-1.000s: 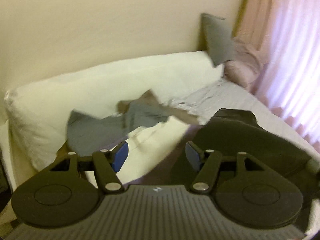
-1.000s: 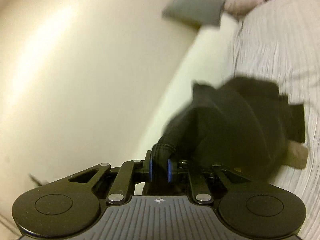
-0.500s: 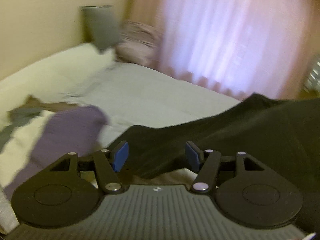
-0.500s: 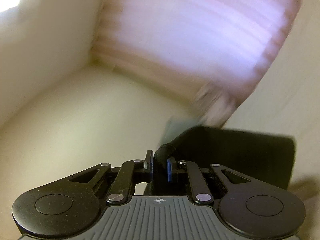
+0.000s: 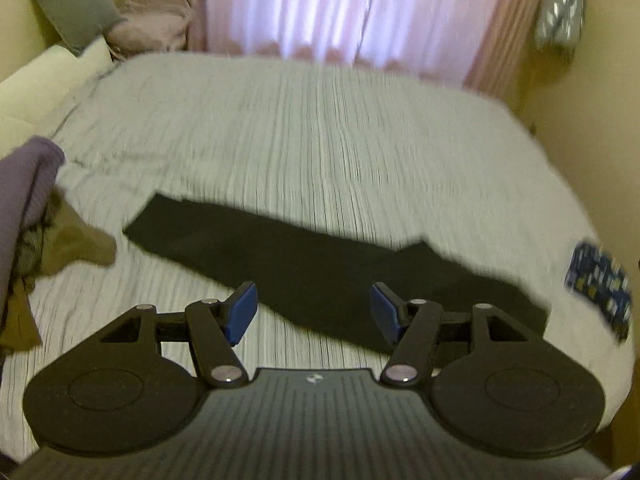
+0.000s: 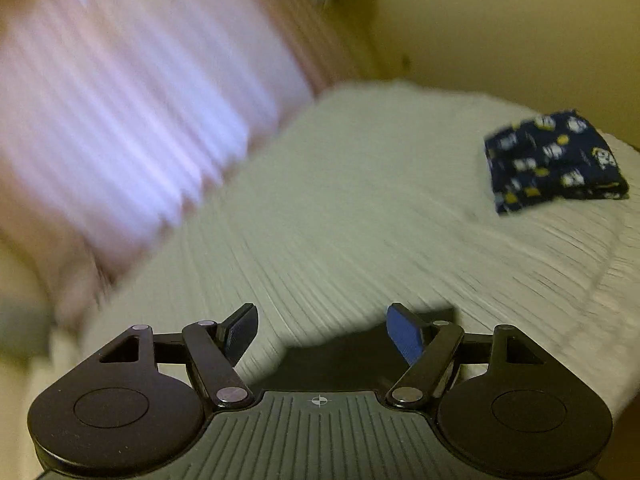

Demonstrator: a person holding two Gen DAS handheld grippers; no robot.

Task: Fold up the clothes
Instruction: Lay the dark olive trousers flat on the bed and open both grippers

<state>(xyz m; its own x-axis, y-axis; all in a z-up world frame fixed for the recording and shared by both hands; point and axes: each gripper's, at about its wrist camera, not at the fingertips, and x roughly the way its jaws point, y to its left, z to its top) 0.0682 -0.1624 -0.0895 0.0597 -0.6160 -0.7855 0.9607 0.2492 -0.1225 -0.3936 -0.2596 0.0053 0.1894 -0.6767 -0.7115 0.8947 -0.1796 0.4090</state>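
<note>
A black garment (image 5: 320, 264) lies spread in a long strip across the striped grey bedspread (image 5: 320, 128). My left gripper (image 5: 314, 312) is open and empty, just above the garment's near edge. My right gripper (image 6: 322, 334) is open and empty; a corner of the black garment (image 6: 340, 360) shows right below its fingers. A folded dark blue patterned garment (image 6: 552, 164) lies on the bed to the right, also in the left wrist view (image 5: 600, 284).
A heap of purple and brown clothes (image 5: 28, 216) sits at the bed's left edge. White pillows (image 5: 44, 80), a grey cushion (image 5: 72, 12) and a pink blanket (image 5: 156, 12) are at the far left. Pink curtains (image 5: 340, 4) hang behind the bed.
My right gripper was shut on the black garment and has opened, letting it go. The garment went from hanging in the air to lying flat on the bed. Both views swung toward the bed.
</note>
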